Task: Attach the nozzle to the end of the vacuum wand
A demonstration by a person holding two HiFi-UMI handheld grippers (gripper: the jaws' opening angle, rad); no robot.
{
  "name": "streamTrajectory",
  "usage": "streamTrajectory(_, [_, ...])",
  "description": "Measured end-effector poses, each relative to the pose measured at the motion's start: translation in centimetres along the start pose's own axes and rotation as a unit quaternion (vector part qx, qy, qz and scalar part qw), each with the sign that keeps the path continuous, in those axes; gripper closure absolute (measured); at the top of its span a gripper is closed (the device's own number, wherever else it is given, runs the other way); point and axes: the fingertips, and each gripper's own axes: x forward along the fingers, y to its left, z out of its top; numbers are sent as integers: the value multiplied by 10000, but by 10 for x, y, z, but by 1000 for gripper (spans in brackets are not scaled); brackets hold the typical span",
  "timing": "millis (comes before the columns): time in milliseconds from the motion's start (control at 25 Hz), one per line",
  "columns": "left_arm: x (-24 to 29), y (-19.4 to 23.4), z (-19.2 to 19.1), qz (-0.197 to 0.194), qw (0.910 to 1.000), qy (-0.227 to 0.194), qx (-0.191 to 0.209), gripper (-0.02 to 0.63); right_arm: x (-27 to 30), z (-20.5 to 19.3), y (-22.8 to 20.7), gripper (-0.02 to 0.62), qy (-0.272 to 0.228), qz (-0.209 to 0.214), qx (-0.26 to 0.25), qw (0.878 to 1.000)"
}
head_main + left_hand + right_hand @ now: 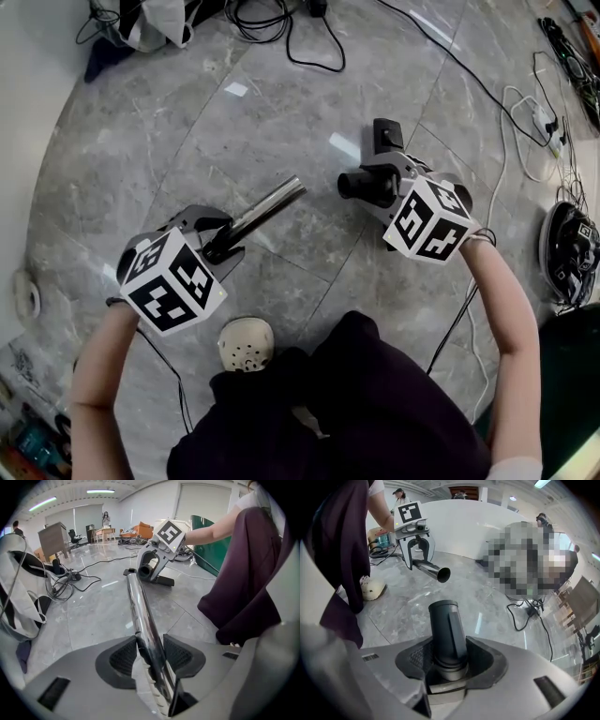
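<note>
My left gripper [222, 246] is shut on the shiny metal vacuum wand [265, 210], whose open end points up and right over the floor. In the left gripper view the wand [142, 616] runs out from between the pads toward the right gripper [154, 564]. My right gripper [380, 183] is shut on the black nozzle [366, 185], its round collar facing left toward the wand's end with a short gap between them. In the right gripper view the nozzle's collar [448, 632] stands up between the pads, and the wand's open mouth [442, 574] faces it from the left gripper [415, 550].
Grey marble floor [281, 103] all around. Black cables [281, 28] lie at the top, white cable and a power strip [544, 117] at the right, a dark machine [567, 244] at the far right edge. The person's shoe [246, 343] and dark trousers [375, 403] are below the grippers.
</note>
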Motion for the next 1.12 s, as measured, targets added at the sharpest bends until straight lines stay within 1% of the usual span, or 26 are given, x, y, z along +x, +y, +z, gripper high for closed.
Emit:
streamTrajectory(200, [7, -6, 4, -73, 9999, 13, 73, 426, 16, 21, -1, 397, 90, 154, -671, 9976])
streamTrajectory(360, [10, -11, 5, -136, 9999, 14, 100, 426, 27, 32, 3, 397, 110, 237, -982, 9948])
streamTrajectory(480, [15, -11, 4, -122, 9998, 108, 126, 425, 30, 37, 9, 397, 86, 316, -1112, 9933])
streamTrajectory(800, [26, -11, -3, -188, 9990, 351, 197, 422, 31, 38, 9, 397, -5, 326, -1105, 9933])
streamTrajectory(1040, [31, -15, -3, -302, 9983, 419, 256, 419, 33, 36, 14, 397, 106, 375, -1447, 9887])
streamTrajectory(1120, [33, -17, -2, -357, 9981, 422, 262, 419, 33, 34, 15, 397, 204, 361, -1659, 9853])
